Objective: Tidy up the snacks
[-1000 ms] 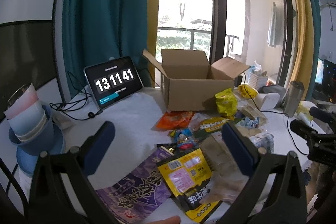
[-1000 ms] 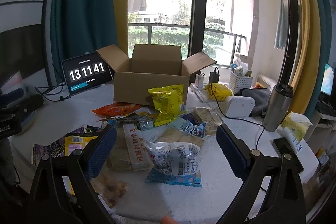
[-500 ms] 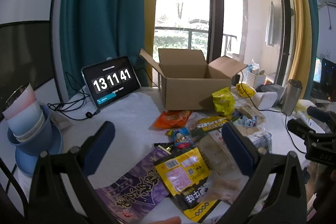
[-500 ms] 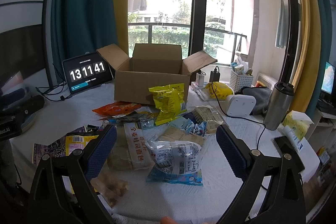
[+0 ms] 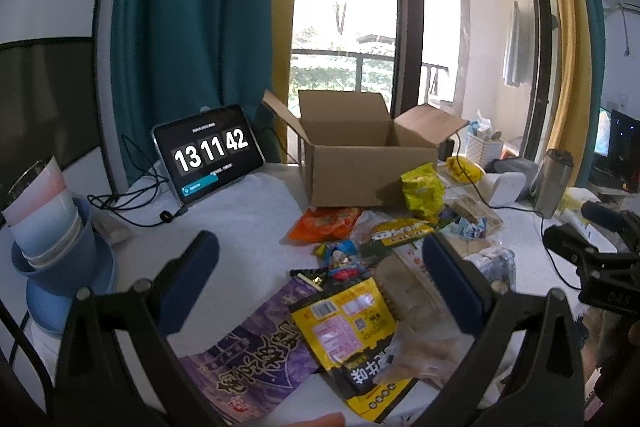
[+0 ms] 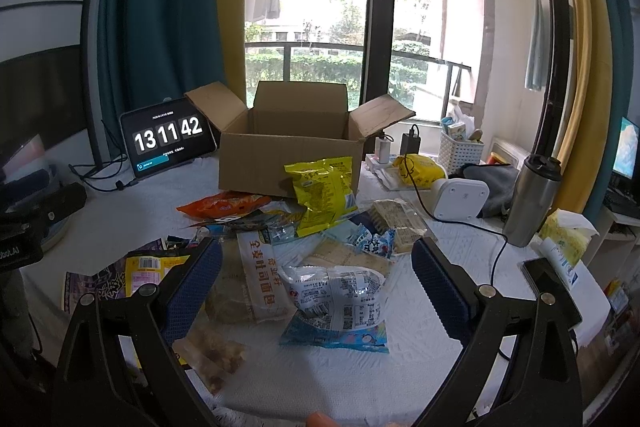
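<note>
An open cardboard box [image 5: 352, 167] [image 6: 288, 159] stands at the back of the white-clothed table. In front of it lies a heap of snack packets: a yellow-green bag [image 5: 422, 189] [image 6: 322, 191] leaning on the box, an orange packet [image 5: 324, 223] [image 6: 224, 205], a purple bag [image 5: 248, 351], a yellow-black bag [image 5: 352, 331], a bread bag [image 6: 256, 271] and a white-blue packet [image 6: 340, 295]. My left gripper [image 5: 320, 279] hovers open above the purple and yellow-black bags. My right gripper [image 6: 316, 279] hovers open above the bread bag and white-blue packet. Neither holds anything.
A tablet clock [image 5: 208, 153] [image 6: 168, 139] with cables stands left of the box. Stacked blue cups and plates [image 5: 48, 227] sit far left. A steel tumbler [image 6: 530, 199], white device [image 6: 460, 199], corded yellow bag [image 6: 420, 169], phone [image 6: 552, 287] and tissues [image 6: 568, 231] crowd the right.
Both grippers stay open and have barely shifted. The clock changed from 13:11:41 to 13:11:42.
</note>
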The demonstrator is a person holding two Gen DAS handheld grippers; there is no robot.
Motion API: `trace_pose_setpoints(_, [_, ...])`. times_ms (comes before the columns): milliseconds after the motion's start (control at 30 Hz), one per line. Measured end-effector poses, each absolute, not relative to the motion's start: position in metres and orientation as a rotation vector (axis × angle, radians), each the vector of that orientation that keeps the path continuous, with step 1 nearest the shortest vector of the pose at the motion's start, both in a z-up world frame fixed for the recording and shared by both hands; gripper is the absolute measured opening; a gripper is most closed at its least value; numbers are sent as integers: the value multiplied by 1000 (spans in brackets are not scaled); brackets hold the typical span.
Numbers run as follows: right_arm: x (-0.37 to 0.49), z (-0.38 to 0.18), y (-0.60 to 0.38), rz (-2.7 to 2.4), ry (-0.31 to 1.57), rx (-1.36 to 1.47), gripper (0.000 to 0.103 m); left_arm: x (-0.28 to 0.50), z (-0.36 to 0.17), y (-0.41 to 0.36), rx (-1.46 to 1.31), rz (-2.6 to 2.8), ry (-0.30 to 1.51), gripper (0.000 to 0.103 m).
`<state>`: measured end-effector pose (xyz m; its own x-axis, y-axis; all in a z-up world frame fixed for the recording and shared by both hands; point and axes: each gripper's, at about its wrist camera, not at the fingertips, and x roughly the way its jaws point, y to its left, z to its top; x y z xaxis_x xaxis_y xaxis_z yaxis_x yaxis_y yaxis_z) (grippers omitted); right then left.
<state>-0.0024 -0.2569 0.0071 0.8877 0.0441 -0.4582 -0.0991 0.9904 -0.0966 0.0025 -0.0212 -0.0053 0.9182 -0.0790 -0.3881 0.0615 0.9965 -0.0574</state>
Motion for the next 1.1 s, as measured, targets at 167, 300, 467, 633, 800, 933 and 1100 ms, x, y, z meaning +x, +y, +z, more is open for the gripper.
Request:
trace_pose_setpoints(167, [-2,7,-257,75,473,-119,98,3,-5,-22,-44,-72,401,103])
trace_pose_setpoints(300, [-2,7,-257,75,473,-119,98,3,-6,-22,-44,-73,402,103])
trace_pose_setpoints(467, [-2,6,-257,75,476,-119,98,3,-8,-23,-44,-74,405,103])
trace_pose_setpoints(633, [-2,4,-255,78,482,-116,98,6,-13,-23,-46,-75,422,103])
trace_pose_setpoints(800, [3,-6,-259,78,506,-108,98,15,-25,-22,-49,-69,462,103])
trace_pose_setpoints(933, [13,-18,-267,69,543,-92,98,26,-41,-25,-39,-64,519,103])
trace_pose_setpoints(1100, [24,-39,-285,51,592,-47,98,40,-63,-32,-12,-66,604,103])
